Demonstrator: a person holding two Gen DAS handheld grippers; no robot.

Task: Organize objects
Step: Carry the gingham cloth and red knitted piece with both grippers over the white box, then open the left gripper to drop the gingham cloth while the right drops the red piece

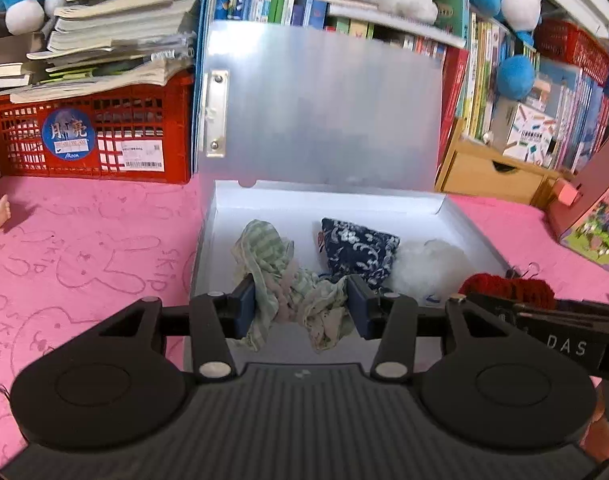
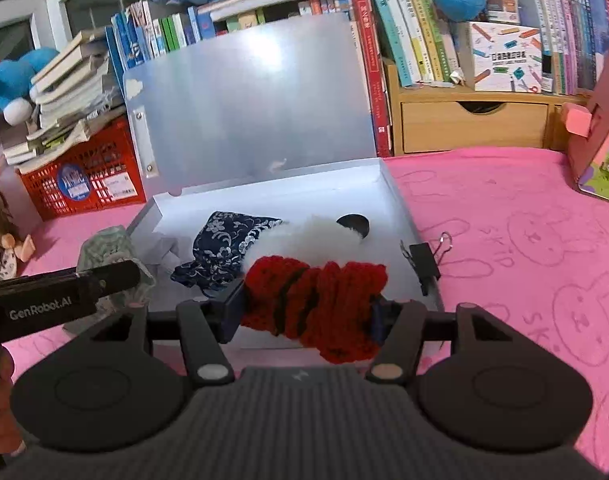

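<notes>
A white open box (image 1: pixel 404 204) (image 2: pixel 396 200) lies on the pink cloth, lid raised. Inside lie a navy floral pouch (image 1: pixel 356 250) (image 2: pixel 228 236) and a white fluffy item (image 1: pixel 428 268) (image 2: pixel 316 236). My left gripper (image 1: pixel 302 306) is shut on a green striped cloth (image 1: pixel 280 280) held over the box's near left part; the cloth also shows in the right wrist view (image 2: pixel 112 256). My right gripper (image 2: pixel 304 304) is shut on a red knitted piece (image 2: pixel 320 300) (image 1: pixel 508 286) held above the box's near edge.
A red crate (image 1: pixel 92 136) with stacked books stands back left. Bookshelves, a wooden drawer unit (image 2: pixel 472 124) and plush toys line the back. A black binder clip (image 2: pixel 424 260) lies right of the box. A pink toy house (image 2: pixel 600 152) stands far right. A doll (image 2: pixel 0 232) lies left.
</notes>
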